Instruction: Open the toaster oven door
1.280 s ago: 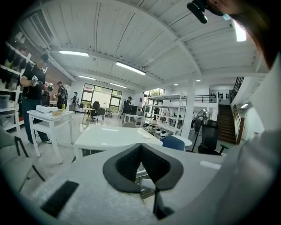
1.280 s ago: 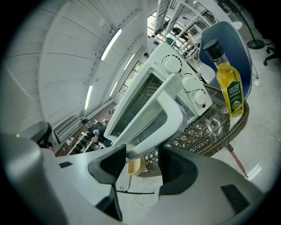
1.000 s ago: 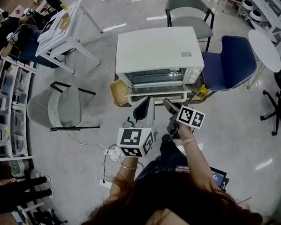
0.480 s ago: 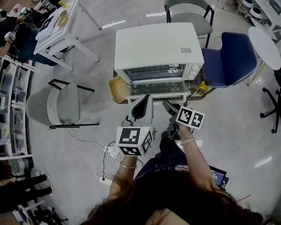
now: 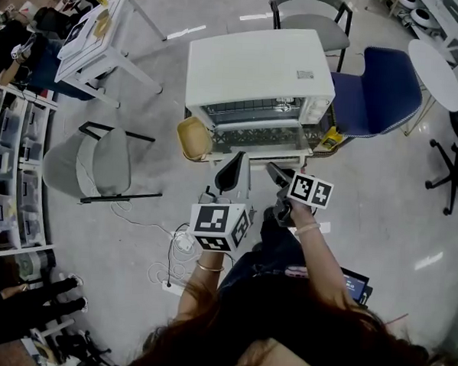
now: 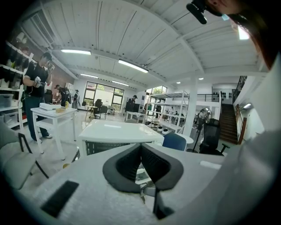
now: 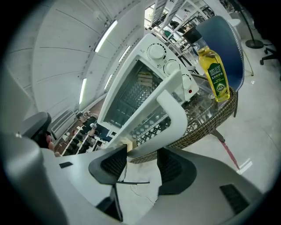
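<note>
Two jaws of my right gripper [image 7: 142, 151] stood apart, having just been closing a little. The white handle [image 7: 178, 110] of the toaster oven door [image 5: 254, 136] lay across the gap at my fingertips, unsqueezed. That door hung ajar, tilted out from the toaster oven [image 5: 254, 72] just ahead. A yellow oil bottle [image 7: 214, 72] stood beyond, to the right. My left gripper [image 6: 141, 145] was pressed together on nothing, the oven beyond its tips.

Your pale grey plastic left gripper [image 5: 231, 171] and right gripper [image 5: 278, 176] have black ribbed pads [image 7: 172, 167] and white cubes with black square markers [image 5: 219, 225]. You wear dark clothing [image 5: 273, 292], thin wrist bangles [image 5: 209, 271] and long reddish-brown hair [image 5: 297, 350].
</note>
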A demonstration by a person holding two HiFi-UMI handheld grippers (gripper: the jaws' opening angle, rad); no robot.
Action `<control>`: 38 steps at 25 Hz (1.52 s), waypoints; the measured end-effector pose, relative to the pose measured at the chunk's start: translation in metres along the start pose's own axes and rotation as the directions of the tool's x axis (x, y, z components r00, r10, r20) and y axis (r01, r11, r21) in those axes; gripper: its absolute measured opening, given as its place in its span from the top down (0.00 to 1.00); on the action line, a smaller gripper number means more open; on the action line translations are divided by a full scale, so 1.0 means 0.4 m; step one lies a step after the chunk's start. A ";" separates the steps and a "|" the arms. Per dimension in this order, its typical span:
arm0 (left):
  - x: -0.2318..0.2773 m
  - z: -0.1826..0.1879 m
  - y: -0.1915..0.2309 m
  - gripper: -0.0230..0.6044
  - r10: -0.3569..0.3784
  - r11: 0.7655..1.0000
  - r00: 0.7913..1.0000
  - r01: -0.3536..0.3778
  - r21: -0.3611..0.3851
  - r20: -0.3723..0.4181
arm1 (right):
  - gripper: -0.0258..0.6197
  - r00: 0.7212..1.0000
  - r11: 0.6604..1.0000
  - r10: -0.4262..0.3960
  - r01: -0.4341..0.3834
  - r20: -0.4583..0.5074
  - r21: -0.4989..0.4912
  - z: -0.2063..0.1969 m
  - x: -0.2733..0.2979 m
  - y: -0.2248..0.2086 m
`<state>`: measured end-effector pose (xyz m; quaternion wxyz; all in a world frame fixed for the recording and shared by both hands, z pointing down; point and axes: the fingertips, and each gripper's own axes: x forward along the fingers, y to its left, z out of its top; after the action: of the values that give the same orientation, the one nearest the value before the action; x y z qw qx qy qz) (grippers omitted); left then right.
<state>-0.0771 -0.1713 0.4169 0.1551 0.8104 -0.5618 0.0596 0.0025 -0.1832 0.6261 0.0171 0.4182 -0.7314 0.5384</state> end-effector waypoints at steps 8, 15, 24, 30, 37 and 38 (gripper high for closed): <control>0.013 -0.047 0.003 0.94 -0.018 1.000 1.000 0.017 -0.015 -0.022 | 0.65 1.000 1.000 -0.006 0.006 -0.023 0.000 -0.024 0.007 -0.018; 0.011 -0.089 0.011 0.94 -0.024 1.000 0.998 0.022 -0.022 -0.055 | 0.65 0.999 1.000 -0.016 0.016 -0.044 0.004 -0.045 0.006 -0.032; 0.024 -0.120 0.031 0.94 -0.020 0.999 0.998 0.018 -0.034 -0.064 | 0.65 0.997 1.000 -0.022 0.022 -0.070 0.004 -0.071 0.015 -0.060; 0.028 -0.150 0.032 0.94 -0.020 0.999 0.997 0.017 -0.034 -0.078 | 0.65 0.996 1.000 -0.029 0.029 -0.084 0.004 -0.086 0.016 -0.077; 0.023 -0.181 0.041 0.94 -0.011 0.999 0.996 0.009 -0.031 -0.085 | 0.65 0.994 0.999 -0.034 0.035 -0.103 0.010 -0.111 0.023 -0.104; 0.023 -0.184 0.042 0.94 -0.009 1.000 0.996 0.007 -0.031 -0.088 | 0.65 0.994 0.999 -0.035 0.037 -0.106 0.012 -0.116 0.025 -0.108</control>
<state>-0.0838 -0.1614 0.4921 0.1922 0.8068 -0.5520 0.0859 0.0035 -0.1551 0.6839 0.0628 0.4024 -0.7180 0.5645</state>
